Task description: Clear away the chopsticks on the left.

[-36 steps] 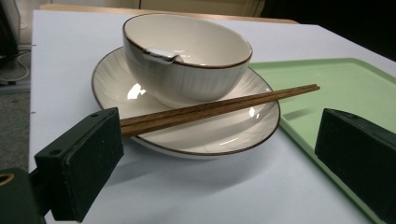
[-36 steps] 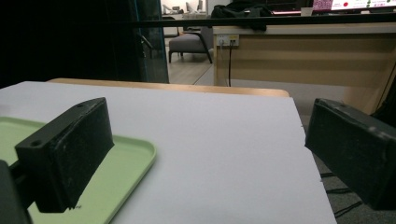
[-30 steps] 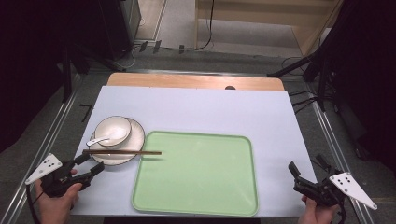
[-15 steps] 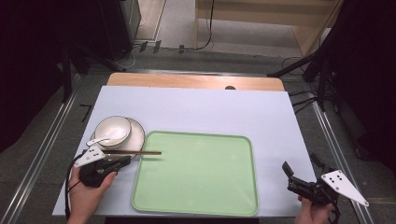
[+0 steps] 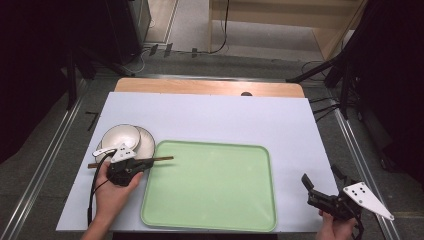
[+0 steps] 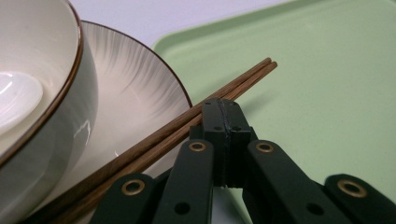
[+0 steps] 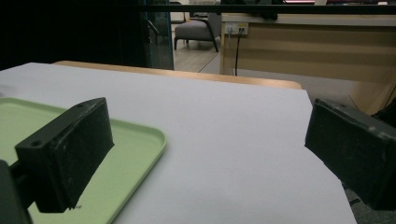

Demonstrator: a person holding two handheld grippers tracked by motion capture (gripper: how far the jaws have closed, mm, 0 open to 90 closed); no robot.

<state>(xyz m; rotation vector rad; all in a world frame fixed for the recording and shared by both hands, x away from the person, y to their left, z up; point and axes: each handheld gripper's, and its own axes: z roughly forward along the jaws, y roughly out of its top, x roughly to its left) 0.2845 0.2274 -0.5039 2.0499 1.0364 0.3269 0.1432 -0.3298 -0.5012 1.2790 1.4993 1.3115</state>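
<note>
The left gripper (image 5: 142, 163) sits at the chopsticks (image 5: 131, 161), its jaws pressed flat together with nothing visible between them; in the left gripper view the closed tips (image 6: 223, 122) lie just beside and in front of the wooden pair (image 6: 187, 123), which passes behind them, so a grip cannot be confirmed. The sticks' long axis runs across the jaws, from the plate (image 5: 146, 141) on one side out over the rim of the green tray (image 5: 210, 187) on the other, with the bowl (image 5: 120, 136) further off beyond the plate. The left hand is by far the nearer; the right gripper (image 5: 325, 186) hangs well apart past the tray's far edge, jaws wide and empty. Everything rests on a pale sheet over the table (image 5: 210, 87), with dark floor around.
</note>
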